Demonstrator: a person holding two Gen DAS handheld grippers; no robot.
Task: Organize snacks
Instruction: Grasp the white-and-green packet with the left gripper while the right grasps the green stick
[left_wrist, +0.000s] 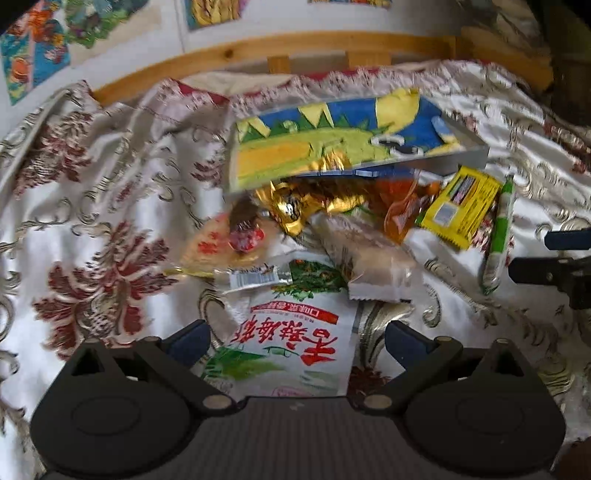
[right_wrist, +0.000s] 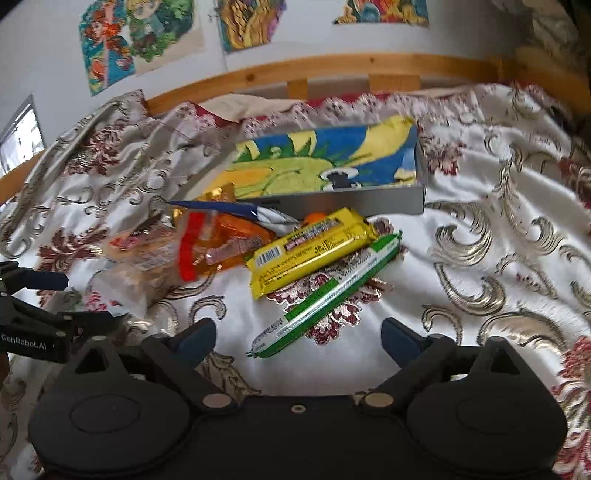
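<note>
A pile of snacks lies on a patterned cloth (left_wrist: 110, 221) in front of a grey box (left_wrist: 461, 157) with a colourful lining. My left gripper (left_wrist: 297, 334) is open over a white bag with red characters (left_wrist: 291, 339); the bag lies between the fingers without touching them. Behind it are a clear pastry pack (left_wrist: 373, 258), gold wrappers (left_wrist: 295, 210) and a yellow bar (left_wrist: 458, 206). My right gripper (right_wrist: 298, 332) is open, the near end of a green-and-white stick pack (right_wrist: 325, 291) between its fingers, untouched. The yellow bar (right_wrist: 314, 251) and an orange pack (right_wrist: 221, 247) lie beyond.
A wooden bed rail (right_wrist: 332, 62) runs along the back, with pictures (right_wrist: 140, 33) on the wall above. The grey box (right_wrist: 388, 201) stands behind the pile. The left gripper (right_wrist: 70, 299) shows at the left edge of the right wrist view, the right gripper (left_wrist: 554, 254) at the right edge of the left.
</note>
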